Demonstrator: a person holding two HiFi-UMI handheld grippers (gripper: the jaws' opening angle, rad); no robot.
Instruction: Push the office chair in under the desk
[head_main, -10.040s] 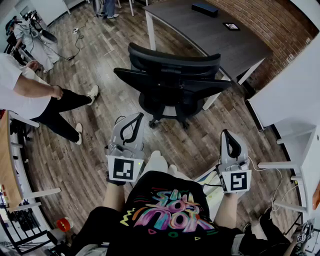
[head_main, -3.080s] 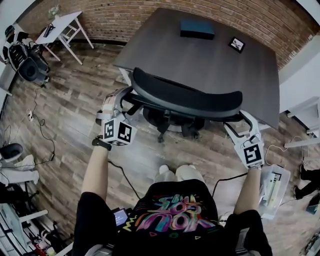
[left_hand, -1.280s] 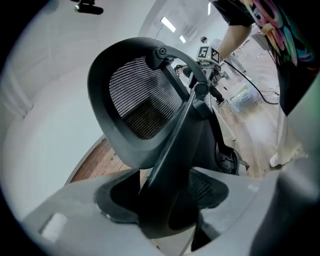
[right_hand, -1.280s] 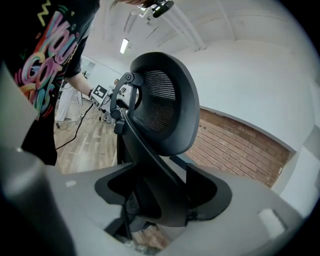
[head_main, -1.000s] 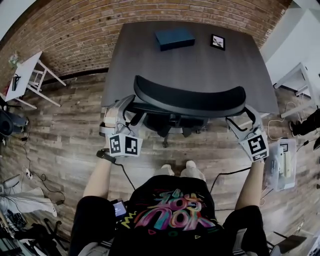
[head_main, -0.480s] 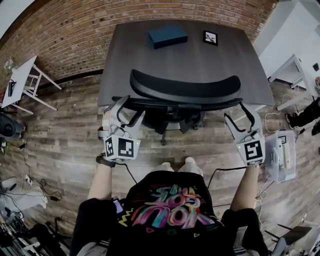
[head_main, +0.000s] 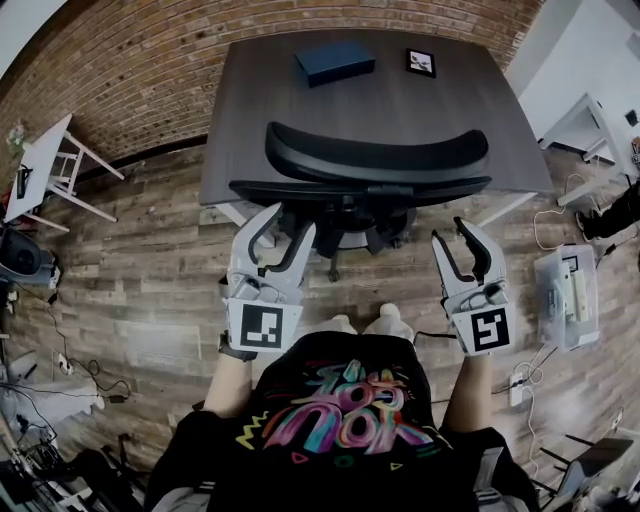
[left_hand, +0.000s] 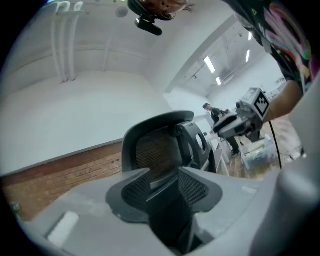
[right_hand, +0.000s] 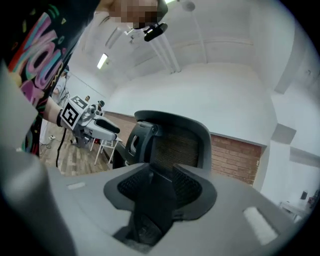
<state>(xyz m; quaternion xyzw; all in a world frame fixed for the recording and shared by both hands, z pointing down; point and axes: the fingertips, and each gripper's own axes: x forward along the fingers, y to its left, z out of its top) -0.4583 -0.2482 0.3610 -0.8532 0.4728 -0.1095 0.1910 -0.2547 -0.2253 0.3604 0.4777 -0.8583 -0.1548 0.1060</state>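
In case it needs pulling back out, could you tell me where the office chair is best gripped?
Take the backrest rim of the office chair near its two ends, coming from the floor side behind it. The seat sits under the desk, so only the curved back is exposed, and its edge looks thin enough to pinch.

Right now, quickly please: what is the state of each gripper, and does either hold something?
Left gripper: open, jaws have just been closing partway, nothing between them.
Right gripper: open, jaws have just been closing partway, nothing between them.
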